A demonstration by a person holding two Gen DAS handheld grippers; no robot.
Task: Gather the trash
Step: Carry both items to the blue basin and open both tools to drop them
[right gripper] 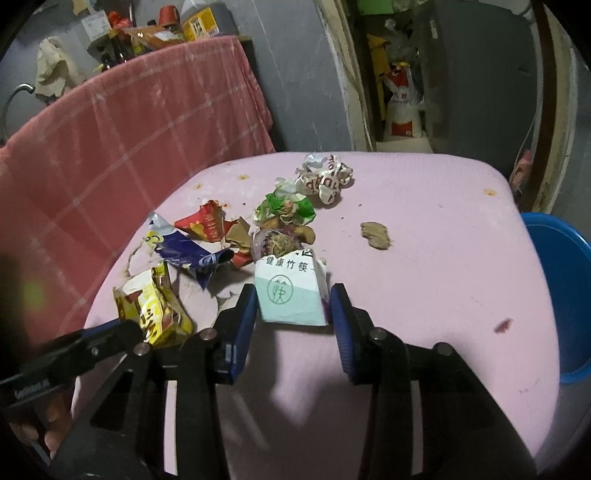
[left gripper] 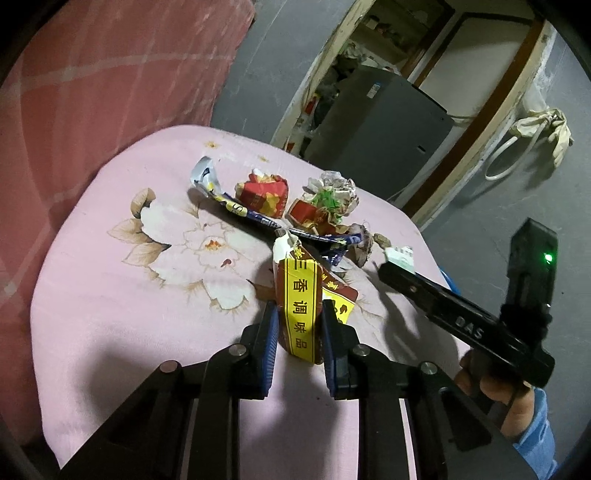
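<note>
A lived-in home, likely a back room used for storage. A pink floral cloth (right gripper: pixel 424 229) covers the table. Behind the table, a red checked cloth (right gripper: pixel 122 147) drapes over furniture, with bottles and boxes (right gripper: pixel 147 29) crowded on top of it. Beyond the table, a worn doorway (left gripper: pixel 476 122) opens onto a grey fridge (left gripper: pixel 384 125) and a sack (right gripper: pixel 402 107). A blue basin (right gripper: pixel 561 288) sits beside the table.
</note>
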